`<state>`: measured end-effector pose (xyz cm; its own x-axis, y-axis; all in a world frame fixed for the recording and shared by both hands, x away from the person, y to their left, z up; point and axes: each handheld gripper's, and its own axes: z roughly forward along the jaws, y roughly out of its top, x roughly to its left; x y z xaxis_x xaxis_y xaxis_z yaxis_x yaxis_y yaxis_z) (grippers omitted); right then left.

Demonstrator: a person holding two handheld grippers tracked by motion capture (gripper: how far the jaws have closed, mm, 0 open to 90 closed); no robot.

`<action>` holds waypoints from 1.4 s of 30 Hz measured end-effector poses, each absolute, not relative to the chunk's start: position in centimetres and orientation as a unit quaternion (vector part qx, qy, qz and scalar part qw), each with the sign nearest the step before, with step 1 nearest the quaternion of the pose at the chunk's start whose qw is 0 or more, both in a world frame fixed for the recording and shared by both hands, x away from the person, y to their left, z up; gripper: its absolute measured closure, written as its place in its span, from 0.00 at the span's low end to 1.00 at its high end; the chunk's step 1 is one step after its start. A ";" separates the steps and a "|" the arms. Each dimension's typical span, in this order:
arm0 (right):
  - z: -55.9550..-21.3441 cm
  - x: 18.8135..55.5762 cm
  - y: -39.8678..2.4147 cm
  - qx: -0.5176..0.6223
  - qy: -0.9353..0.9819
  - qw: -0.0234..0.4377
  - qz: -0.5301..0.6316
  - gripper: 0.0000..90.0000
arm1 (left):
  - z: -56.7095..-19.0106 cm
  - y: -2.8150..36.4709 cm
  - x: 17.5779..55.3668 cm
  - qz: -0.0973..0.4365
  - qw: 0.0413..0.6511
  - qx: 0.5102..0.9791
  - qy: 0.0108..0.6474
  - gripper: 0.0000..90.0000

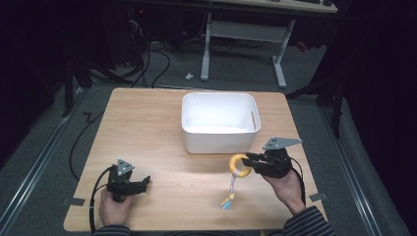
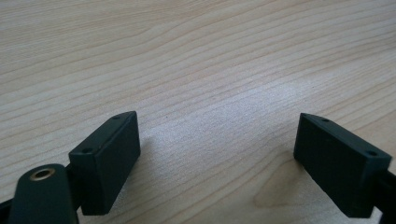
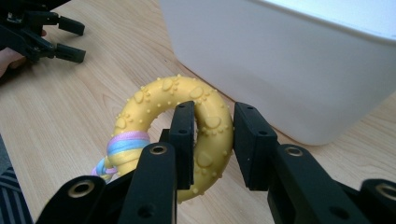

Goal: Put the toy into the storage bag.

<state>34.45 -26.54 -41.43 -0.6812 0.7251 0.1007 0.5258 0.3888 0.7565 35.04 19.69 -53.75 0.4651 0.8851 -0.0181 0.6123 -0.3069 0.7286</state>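
A yellow rubber ring toy [image 1: 238, 164] [image 3: 187, 119] with a pastel rope tail [image 1: 230, 189] hangs just in front of the white bin [image 1: 220, 142]. My right gripper [image 1: 252, 162] [image 3: 212, 140] is shut on the ring's right side, one jaw through the hole. The rope's tasselled end [image 1: 226, 202] trails down to the tabletop. My left gripper [image 1: 146, 182] [image 2: 217, 154] rests low over bare wood at the table's front left, jaws wide apart and nothing between them. In the right gripper view the left gripper [image 3: 70, 39] appears far off at the upper left.
The white rectangular bin [image 3: 289, 56] stands at the table's centre back, empty inside. The wooden table [image 1: 147, 128] has its front edge by the person's hands. A desk frame [image 1: 246, 34] and cables lie on the floor beyond.
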 end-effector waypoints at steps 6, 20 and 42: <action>-40.4 34.8 -26.4 0.373 0.825 0.124 0.405 0.79 | -53.7 19.7 35.0 0.198 0.344 0.784 0.478 0.17; -38.0 35.8 -26.0 0.369 0.821 0.126 0.418 0.79 | -53.7 19.7 35.0 0.198 0.344 0.784 0.478 0.17; -35.7 37.9 -25.7 0.373 0.817 0.123 0.422 0.79 | -53.7 19.7 35.0 0.198 0.344 0.784 0.478 0.17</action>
